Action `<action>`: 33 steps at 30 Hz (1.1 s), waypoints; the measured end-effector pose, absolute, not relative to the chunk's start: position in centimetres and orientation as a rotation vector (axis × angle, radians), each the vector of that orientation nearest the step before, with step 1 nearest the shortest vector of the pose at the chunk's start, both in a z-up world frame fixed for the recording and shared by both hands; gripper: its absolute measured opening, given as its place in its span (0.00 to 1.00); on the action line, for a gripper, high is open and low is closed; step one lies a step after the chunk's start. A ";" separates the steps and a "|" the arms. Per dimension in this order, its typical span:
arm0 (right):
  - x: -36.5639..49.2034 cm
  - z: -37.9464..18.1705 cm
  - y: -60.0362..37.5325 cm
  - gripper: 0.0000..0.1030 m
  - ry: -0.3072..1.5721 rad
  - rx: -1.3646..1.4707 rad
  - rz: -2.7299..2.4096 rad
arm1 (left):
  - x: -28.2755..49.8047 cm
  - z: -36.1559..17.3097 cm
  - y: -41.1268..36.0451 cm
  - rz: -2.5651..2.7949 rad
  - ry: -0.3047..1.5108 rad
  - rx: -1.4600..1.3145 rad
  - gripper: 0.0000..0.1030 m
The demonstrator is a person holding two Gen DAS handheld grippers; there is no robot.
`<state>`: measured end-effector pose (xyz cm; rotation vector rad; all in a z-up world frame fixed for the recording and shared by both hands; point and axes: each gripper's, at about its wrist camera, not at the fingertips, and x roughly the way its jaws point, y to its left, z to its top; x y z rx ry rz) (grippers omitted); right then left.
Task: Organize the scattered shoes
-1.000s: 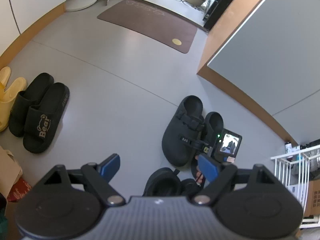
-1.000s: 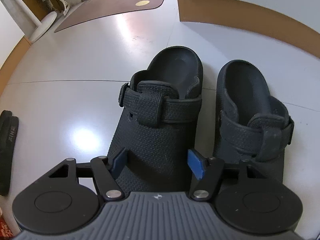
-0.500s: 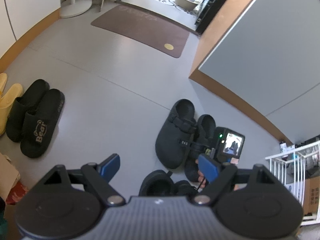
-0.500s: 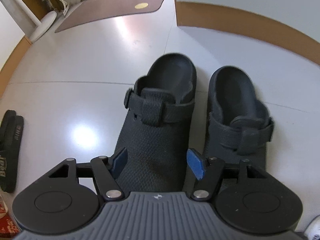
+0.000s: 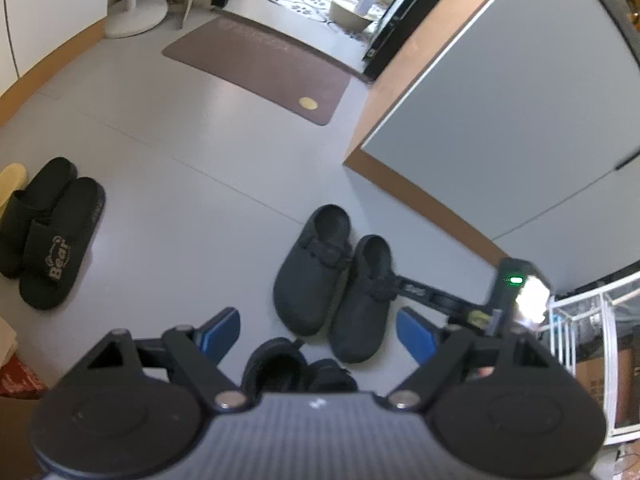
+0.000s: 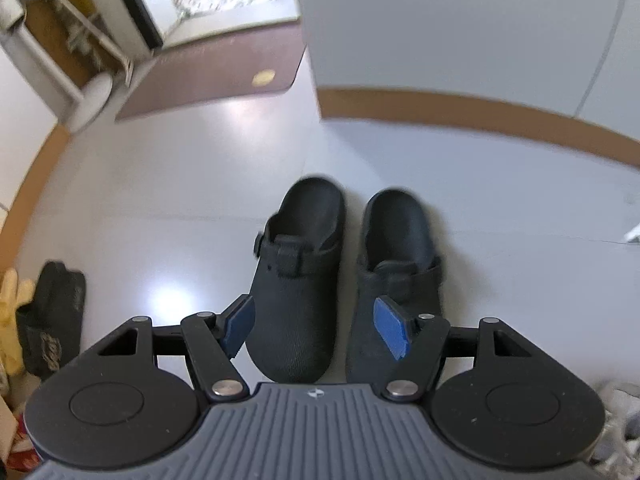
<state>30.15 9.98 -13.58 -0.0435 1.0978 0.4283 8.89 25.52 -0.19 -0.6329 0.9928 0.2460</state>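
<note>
Two black clogs stand side by side on the grey floor, toes toward me: the left clog (image 6: 298, 276) and the right clog (image 6: 398, 272). They also show in the left wrist view (image 5: 314, 268) (image 5: 366, 300). My right gripper (image 6: 316, 326) is open and empty, raised above their toes. My left gripper (image 5: 318, 332) is open and empty, higher up. Another dark shoe (image 5: 276, 368) lies just under it, partly hidden. The right gripper's body (image 5: 508, 300) shows in the left wrist view beside the clogs.
A pair of black "Bear" slides (image 5: 52, 232) and a yellow slipper (image 5: 12, 178) lie at the left wall. A brown mat (image 5: 260, 68) lies at the doorway. A grey cabinet (image 5: 500, 120) stands at the right, a white rack (image 5: 592, 344) beside it.
Both grippers have risen and pulled back from the clogs, which look smaller now. The right gripper has moved to the right of the clogs in the left wrist view.
</note>
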 end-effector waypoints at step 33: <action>5.5 4.6 -10.6 0.75 0.788 0.140 0.323 | 3.0 2.0 11.1 -0.036 0.998 -0.290 0.93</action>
